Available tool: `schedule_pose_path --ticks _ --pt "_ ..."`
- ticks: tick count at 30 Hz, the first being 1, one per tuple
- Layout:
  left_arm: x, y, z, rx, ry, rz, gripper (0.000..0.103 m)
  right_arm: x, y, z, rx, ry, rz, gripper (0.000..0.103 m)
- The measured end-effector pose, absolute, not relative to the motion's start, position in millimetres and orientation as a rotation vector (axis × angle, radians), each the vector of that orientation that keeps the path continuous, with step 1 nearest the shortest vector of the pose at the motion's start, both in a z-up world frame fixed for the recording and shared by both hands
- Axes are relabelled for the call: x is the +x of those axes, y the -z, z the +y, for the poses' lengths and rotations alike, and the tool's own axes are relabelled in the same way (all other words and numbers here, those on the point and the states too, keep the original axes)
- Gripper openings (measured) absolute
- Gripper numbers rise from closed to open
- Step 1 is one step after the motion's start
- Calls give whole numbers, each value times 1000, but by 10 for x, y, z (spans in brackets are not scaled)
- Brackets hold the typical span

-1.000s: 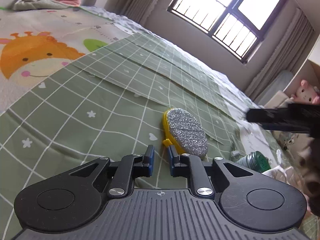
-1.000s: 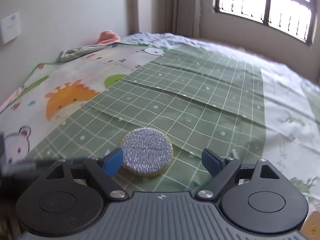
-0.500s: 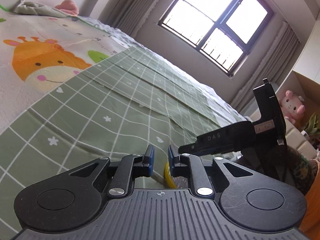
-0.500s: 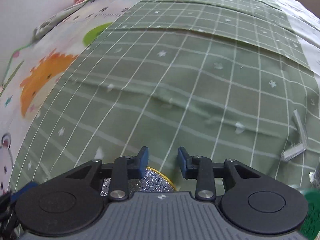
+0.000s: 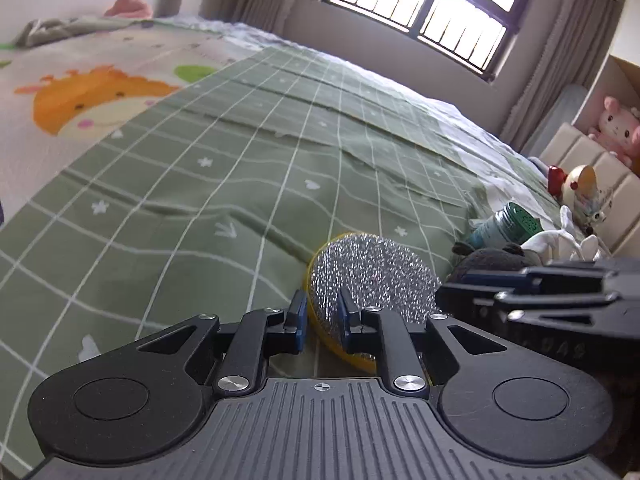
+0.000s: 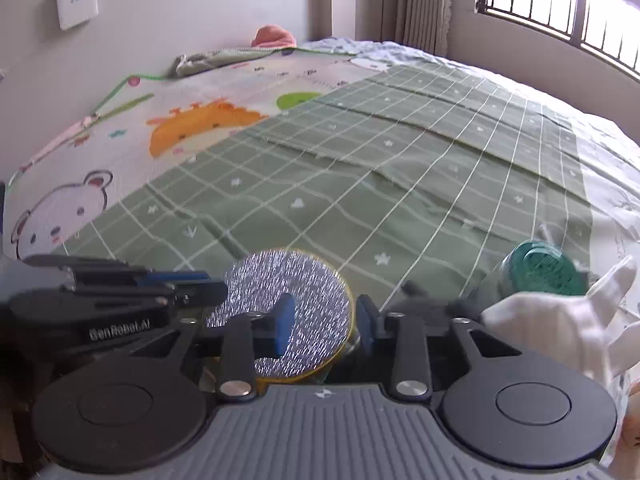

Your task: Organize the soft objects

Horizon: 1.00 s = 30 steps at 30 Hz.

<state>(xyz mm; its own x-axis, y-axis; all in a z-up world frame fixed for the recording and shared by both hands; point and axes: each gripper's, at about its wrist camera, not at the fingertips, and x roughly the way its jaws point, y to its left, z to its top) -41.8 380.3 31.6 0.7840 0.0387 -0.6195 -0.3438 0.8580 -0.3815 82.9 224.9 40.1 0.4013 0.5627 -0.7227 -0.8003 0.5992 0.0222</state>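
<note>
A round scouring sponge [image 5: 370, 280] with a silver glitter face and yellow backing is held up on edge above the green checked bedsheet [image 5: 240, 168]. My left gripper [image 5: 322, 320] is shut on the sponge's rim. In the right wrist view my right gripper [image 6: 324, 326] is shut on the same sponge [image 6: 288, 312], one finger across its silver face and one behind the rim. The left gripper [image 6: 120, 296] reaches in from the left there; the right gripper's body [image 5: 552, 300] shows at the right of the left wrist view.
A green-lidded jar [image 6: 540, 268] lies on the sheet at the right, beside a white soft toy [image 6: 568, 316] and a dark plush [image 5: 492, 256]. A cartoon-print blanket [image 6: 192, 120] covers the bed's left. Pink plush [image 5: 616, 128] and figurines stand on a shelf at right.
The right gripper went from open around the flat sponge to closed on it. The sponge now stands on edge, gripped from both sides, and both grippers have drawn together.
</note>
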Motion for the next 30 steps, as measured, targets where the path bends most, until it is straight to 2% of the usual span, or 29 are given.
schedule_pose_path --ticks 3,5,15,17,18,19,23,25,26,27,30 --pt "-437 -196 3983 -661 -147 634 20 808 -166 2162 -284 -882 783 23" --pt "-396 -153 4083 -740 -104 624 25 825 -125 2091 -244 -895 784 22" --pt "-26 78 4192 -1017 197 610 29 863 -66 1945 -213 -961 772 22" --pt "-71 -30 4076 -951 217 588 29 844 -65 1905 -211 -974 762 22" --pt "-80 -83 4017 -899 189 589 27 829 -64 1881 -218 -980 755 22" --pt "-75 -143 3932 -834 133 595 21 806 -70 1860 -229 -980 748 23" --pt "-113 -289 3736 -750 30 577 18 553 -216 1672 -297 -977 647 24" --pt "-171 -386 3662 -705 -2 537 17 360 -324 1549 -375 -941 530 40" --pt "-210 -445 3633 -670 -36 513 17 280 -364 1506 -413 -909 463 58" --pt "-251 -503 3628 -636 -79 493 17 213 -392 1487 -457 -869 392 71" --pt "-316 -649 3607 -540 -206 491 17 163 -354 1616 -593 -796 281 78"
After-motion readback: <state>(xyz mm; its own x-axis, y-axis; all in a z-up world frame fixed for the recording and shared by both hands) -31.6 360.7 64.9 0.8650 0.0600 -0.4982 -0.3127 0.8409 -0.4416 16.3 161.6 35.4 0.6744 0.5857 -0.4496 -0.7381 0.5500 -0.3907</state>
